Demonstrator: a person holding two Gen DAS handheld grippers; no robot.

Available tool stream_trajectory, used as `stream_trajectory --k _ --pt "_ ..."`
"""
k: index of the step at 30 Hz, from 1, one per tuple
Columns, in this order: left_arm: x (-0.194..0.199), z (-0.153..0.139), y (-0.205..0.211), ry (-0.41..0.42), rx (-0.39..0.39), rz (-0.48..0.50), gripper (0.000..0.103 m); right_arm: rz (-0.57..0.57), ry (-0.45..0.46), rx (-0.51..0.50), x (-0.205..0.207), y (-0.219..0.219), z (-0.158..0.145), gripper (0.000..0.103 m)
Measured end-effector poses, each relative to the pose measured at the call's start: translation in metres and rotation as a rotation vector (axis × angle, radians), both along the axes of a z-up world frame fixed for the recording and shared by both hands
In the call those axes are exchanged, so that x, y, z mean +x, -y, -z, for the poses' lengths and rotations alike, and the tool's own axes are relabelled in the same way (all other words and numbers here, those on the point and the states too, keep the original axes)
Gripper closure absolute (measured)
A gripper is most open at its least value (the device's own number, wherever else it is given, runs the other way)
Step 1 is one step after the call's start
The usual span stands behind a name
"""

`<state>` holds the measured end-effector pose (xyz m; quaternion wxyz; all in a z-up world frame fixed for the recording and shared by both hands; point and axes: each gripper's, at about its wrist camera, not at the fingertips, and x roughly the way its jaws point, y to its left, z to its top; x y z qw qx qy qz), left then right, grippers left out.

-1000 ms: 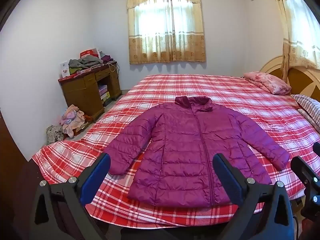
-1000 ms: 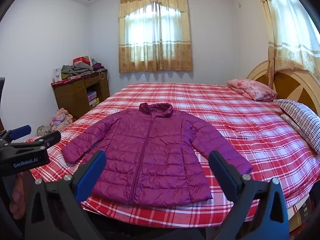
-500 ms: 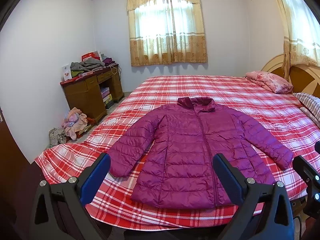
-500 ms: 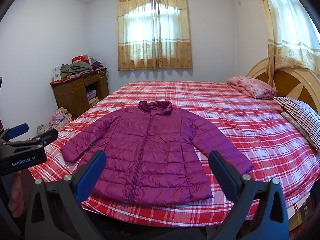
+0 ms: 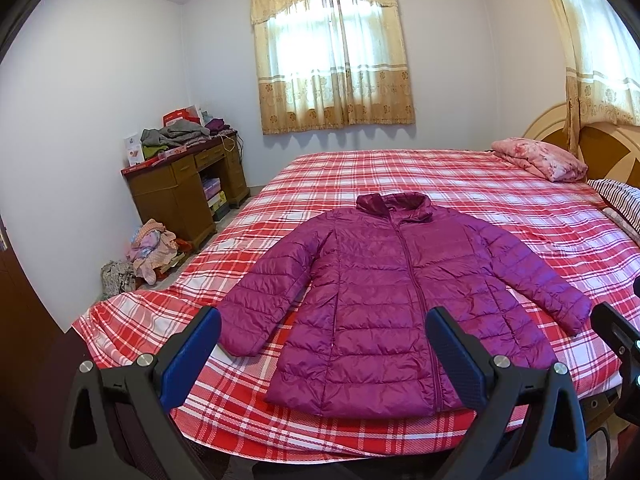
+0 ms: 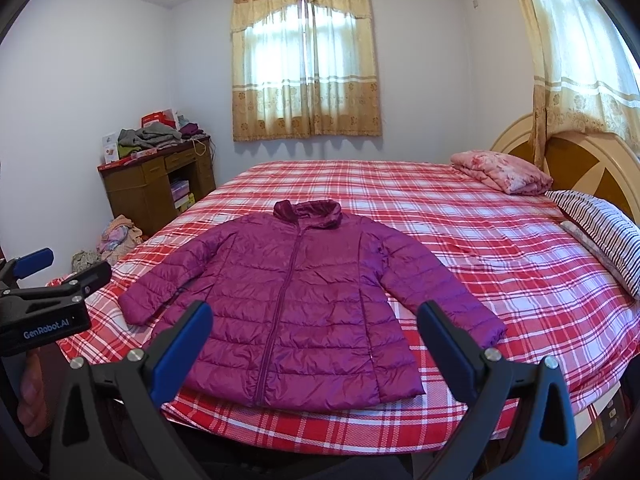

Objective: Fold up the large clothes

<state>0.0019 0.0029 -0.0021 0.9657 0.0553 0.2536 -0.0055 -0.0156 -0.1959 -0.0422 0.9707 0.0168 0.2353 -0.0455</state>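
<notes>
Where the bed's near edge meets the view, the left gripper (image 5: 322,346) hangs with fingers spread wide and empty; the right gripper (image 6: 314,340) likewise. Beyond both pairs of fingertips, untouched, the jacket (image 5: 394,300) lies flat on the plaid bed (image 5: 460,176), zipped, sleeves splayed, hem nearest, collar farthest. Farther off: pink pillow (image 6: 502,172) by the headboard, cluttered desk (image 5: 180,188) at left, curtained window (image 6: 306,68).

Daylight filters through beige patterned curtains (image 6: 306,64) on the far wall of a white-walled bedroom, where a bed (image 6: 460,240) in red plaid sheeting fills most of the floor. A brown wooden desk (image 5: 180,196) (piled with folded clothes and boxes) stands against the left wall, more laundry (image 5: 150,246) heaped beside it.
</notes>
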Motion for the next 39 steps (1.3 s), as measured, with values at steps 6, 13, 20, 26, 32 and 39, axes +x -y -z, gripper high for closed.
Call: stream_trajectory --k 6,13,20,26,32,39 --pt "0.0022 0.0007 -0.0009 0.003 0.001 -0.003 0.001 -0.004 -0.004 0.004 0.0008 0.001 0.0008 0.0" --pt "0.0042 0.002 0.0004 0.003 0.003 -0.005 0.001 0.001 -0.006 0.01 0.0008 0.0013 0.0011 0.0" --pt "0.0033 0.0025 -0.0021 -0.002 0.004 -0.006 0.001 0.0 -0.01 0.012 0.001 0.002 0.0043 0.0" --pt "0.0036 0.003 -0.0029 -0.001 0.005 -0.007 0.001 0.003 -0.015 0.014 0.0022 0.0021 0.0072 0.0" --pt "0.0046 0.0037 -0.0036 0.001 0.006 -0.009 0.001 0.004 -0.015 0.014 0.003 0.002 0.0065 0.0" --pt "0.0046 0.0038 -0.0038 0.001 0.007 -0.009 0.001 0.006 -0.017 0.015 0.0026 0.0012 0.0073 0.0"
